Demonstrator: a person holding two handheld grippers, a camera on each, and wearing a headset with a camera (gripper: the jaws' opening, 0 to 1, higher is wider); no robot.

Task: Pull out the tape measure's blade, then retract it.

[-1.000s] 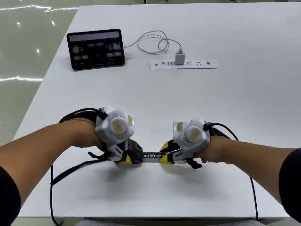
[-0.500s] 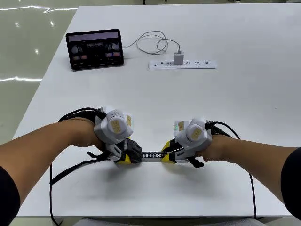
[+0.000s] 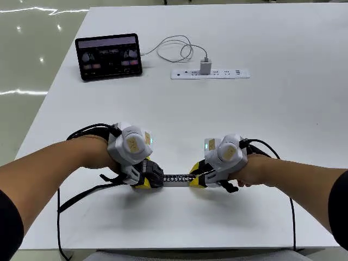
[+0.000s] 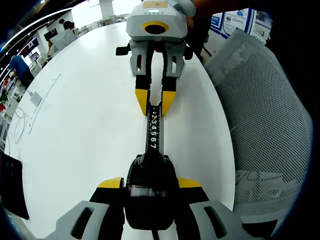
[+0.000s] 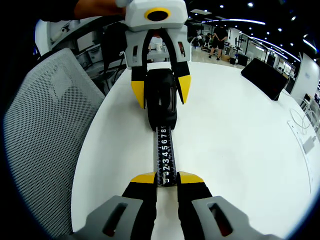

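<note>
The black plastic tape measure case (image 4: 150, 200) is clamped in the left hand-held gripper (image 3: 147, 180) near the white worktop's (image 3: 228, 114) front edge. Its pale numbered metal blade (image 5: 163, 150), partly drawn out, is pinched at the tip by the right hand-held gripper (image 5: 166, 178).

White workbench (image 3: 261, 119), glossy pale floor (image 3: 27, 60) reflecting light, grey mesh chair (image 4: 265, 130), bright ceiling strip lights (image 5: 250, 22)

Digits 1–9, apparently, on blade (image 5: 164, 152)
</note>
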